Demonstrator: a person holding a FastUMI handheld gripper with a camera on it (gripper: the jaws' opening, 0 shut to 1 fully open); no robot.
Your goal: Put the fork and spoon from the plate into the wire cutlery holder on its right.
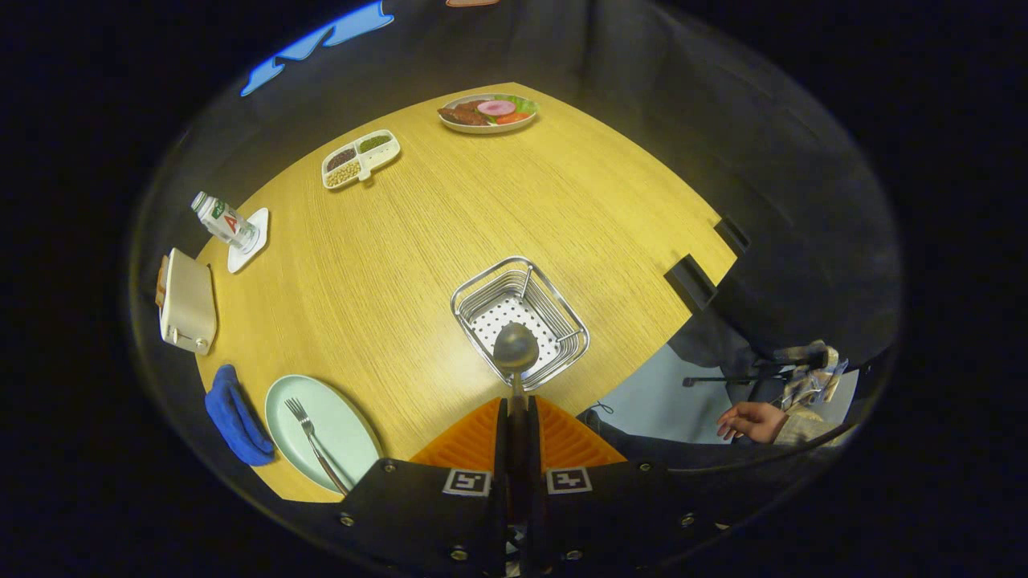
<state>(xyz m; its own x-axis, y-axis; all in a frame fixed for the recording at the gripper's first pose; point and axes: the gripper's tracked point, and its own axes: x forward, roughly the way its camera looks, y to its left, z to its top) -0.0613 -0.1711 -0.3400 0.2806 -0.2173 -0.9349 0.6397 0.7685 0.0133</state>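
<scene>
On the wooden table [498, 209], the gripper [516, 413] pinches the spoon [515, 349] over the holder [520, 319] mid-table, ready to release, while the fork [309, 433] waits on the plate [345, 425] near the front edge.

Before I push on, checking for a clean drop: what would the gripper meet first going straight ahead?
The gripper, shut on the spoon, points at the wire holder. The spoon's bowl would likely reach the holder's perforated floor first, though depth is hard to judge.
</scene>
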